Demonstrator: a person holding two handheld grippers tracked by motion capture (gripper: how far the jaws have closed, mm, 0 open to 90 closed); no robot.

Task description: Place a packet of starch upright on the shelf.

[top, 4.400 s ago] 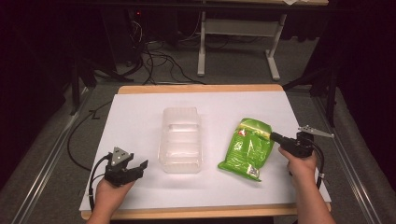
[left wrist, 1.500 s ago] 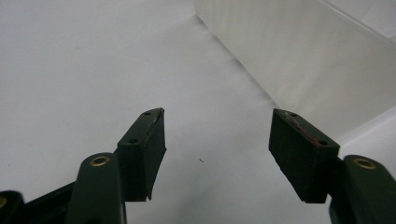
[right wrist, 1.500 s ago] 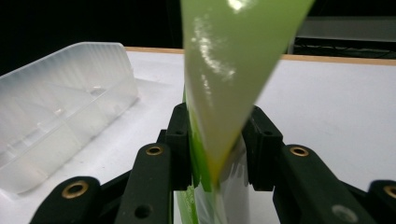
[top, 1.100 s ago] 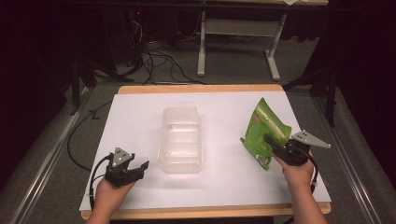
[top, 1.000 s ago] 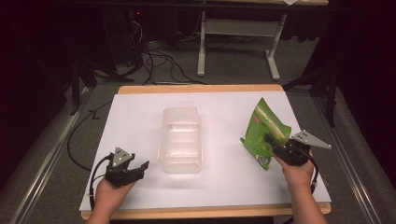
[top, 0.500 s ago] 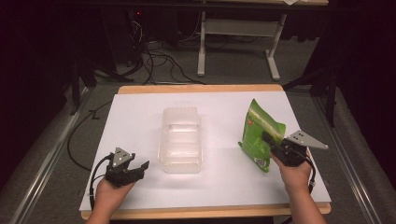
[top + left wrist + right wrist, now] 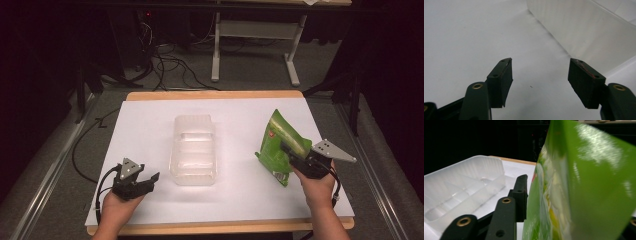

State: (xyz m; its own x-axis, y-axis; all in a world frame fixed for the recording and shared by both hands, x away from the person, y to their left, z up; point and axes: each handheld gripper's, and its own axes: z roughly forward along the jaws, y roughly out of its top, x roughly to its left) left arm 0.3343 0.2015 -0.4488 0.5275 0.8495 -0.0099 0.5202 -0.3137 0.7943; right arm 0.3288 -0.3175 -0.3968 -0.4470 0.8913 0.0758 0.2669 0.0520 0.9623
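Over on the right side of the bench [image 7: 150, 115], the right tool [image 7: 287, 150] has the green pouch [image 7: 280, 145] stood up on its lower end, tilted, with the bag between its jaws near the bottom right corner; the jaws have just been opening a little after a tighter squeeze, yet the right gripper view shows the left jaw pressed flat against the pouch [image 7: 584, 185], so I read that as a grip being adjusted, not a release. Middle of the bench sits the clear plastic tray [image 7: 194, 150], empty as far as I can see, its ribbed compartments plain in the right gripper view [image 7: 461, 187]. Pouch and tray are well apart, with bare white surface between them. Down at the near left, the left tool [image 7: 145, 182] waits with its jaws wide and nothing between them, resting low by the tray's near corner (the tray's frosted wall [image 7: 584, 32] rises just ahead of it in the left gripper view). The step in hand, as I judge it, is the carry: the pouch is up and needs to go across to the tray. That next move calls for a firm hold, since a slick, floppy bag gripped by one corner could swing or slip, then a lift over the tray's rim and a gentle lowering inside. The left tool looks well placed to steady the light tray if it slides.
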